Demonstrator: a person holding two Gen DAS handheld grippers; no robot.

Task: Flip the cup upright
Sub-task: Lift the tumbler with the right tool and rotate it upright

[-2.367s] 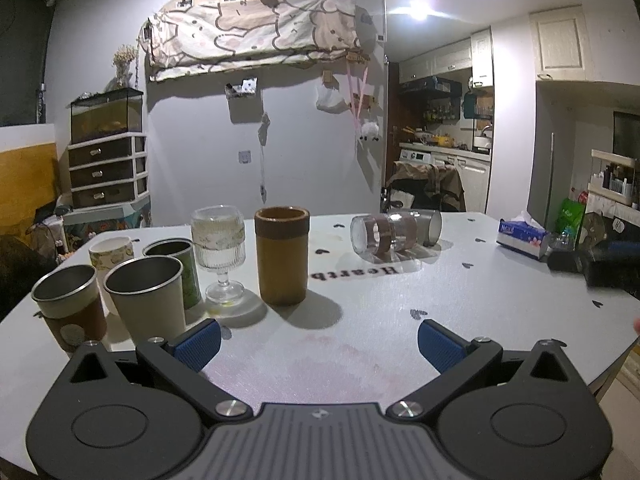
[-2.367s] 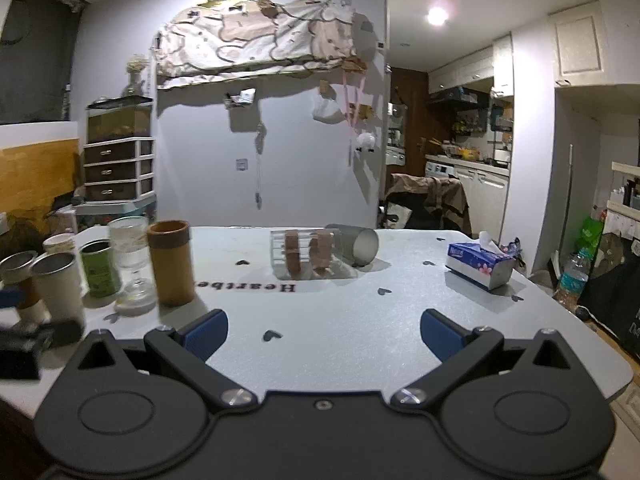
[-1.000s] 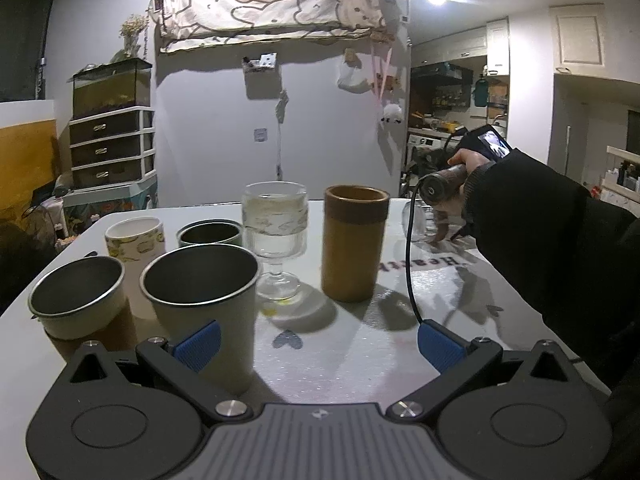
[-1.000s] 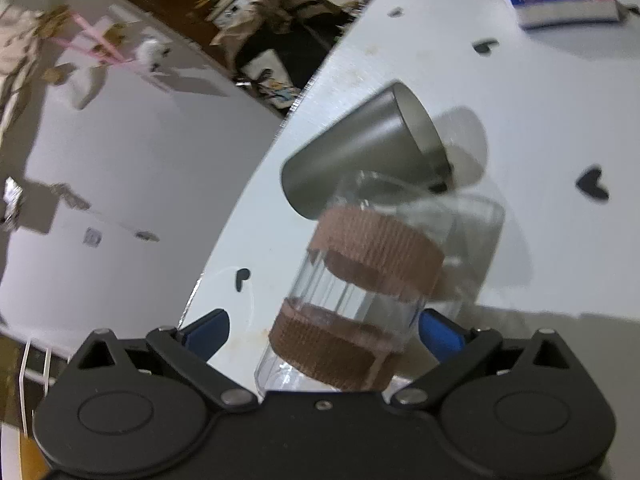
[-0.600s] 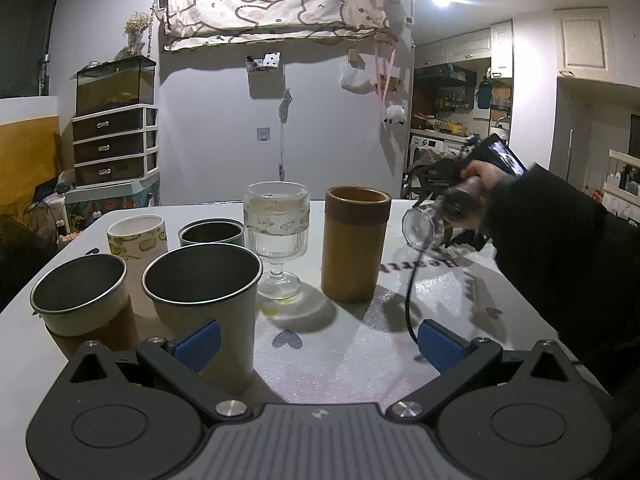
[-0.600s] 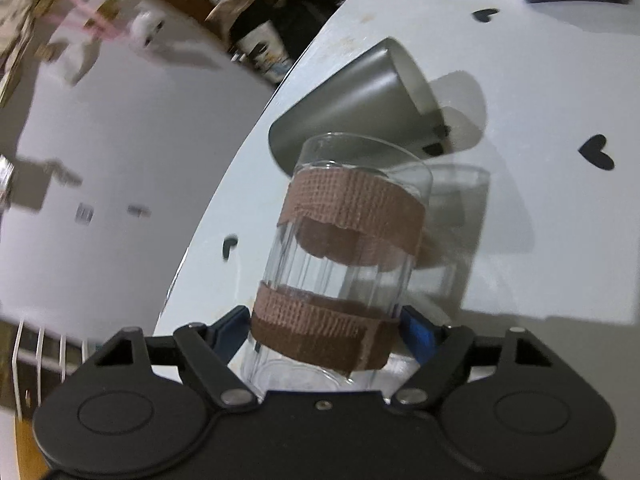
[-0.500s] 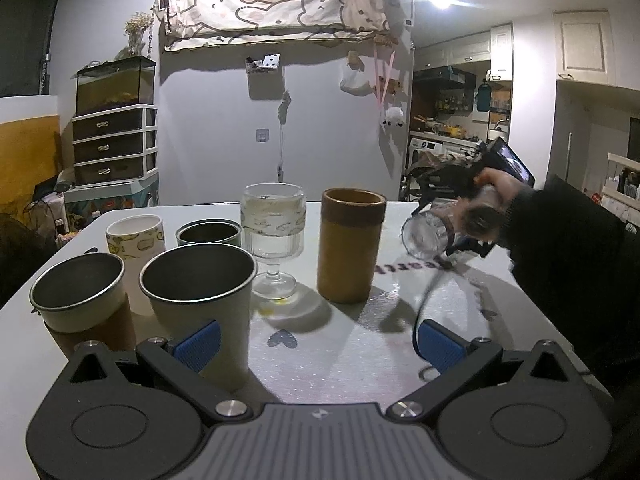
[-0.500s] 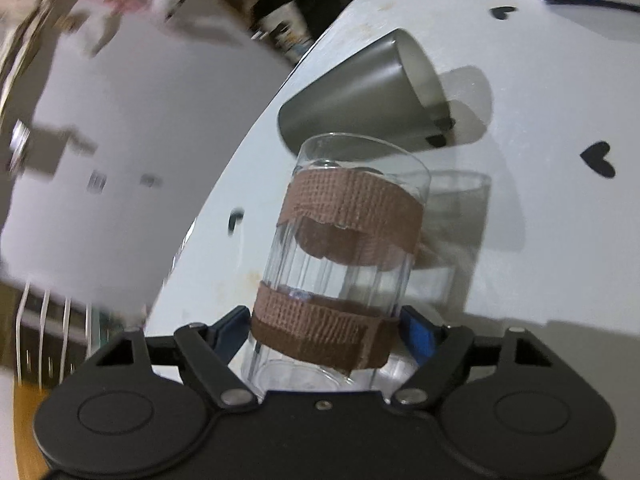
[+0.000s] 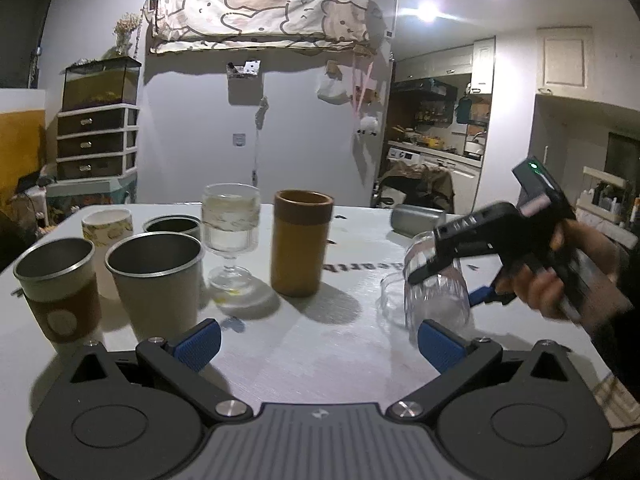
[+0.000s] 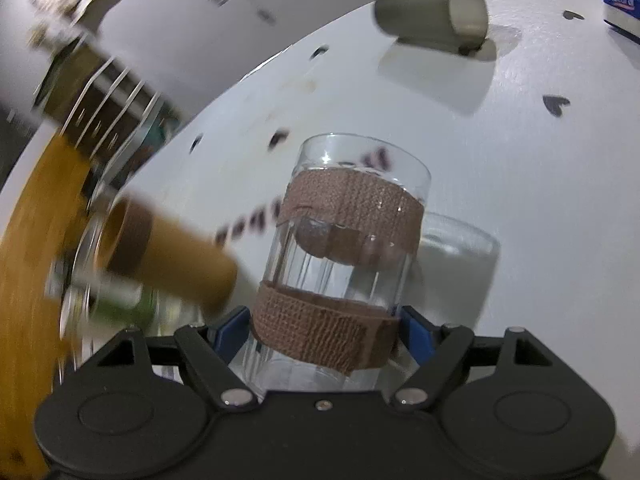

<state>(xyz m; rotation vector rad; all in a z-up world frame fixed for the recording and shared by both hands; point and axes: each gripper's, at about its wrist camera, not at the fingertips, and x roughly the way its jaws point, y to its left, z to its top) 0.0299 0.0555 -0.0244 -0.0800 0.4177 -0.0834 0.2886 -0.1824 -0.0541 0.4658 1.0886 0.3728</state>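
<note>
My right gripper is shut on a clear glass cup wrapped with two brown tape bands, its blue pads pressing the lower band. In the left wrist view the same glass hangs mouth-down and tilted just above the white table, held from the right by the right gripper in a hand. A grey metal cup lies on its side farther back on the table; it also shows in the left wrist view. My left gripper is open and empty, low over the near table.
Upright on the left stand a brown tall cup, a stemmed glass, two metal cups, a patterned paper cup and a dark cup. A tissue box lies at the far right.
The right gripper closed on the lying glass, lifted it off the table and carried it toward me while turning it. The left gripper stayed open and nearly still.
</note>
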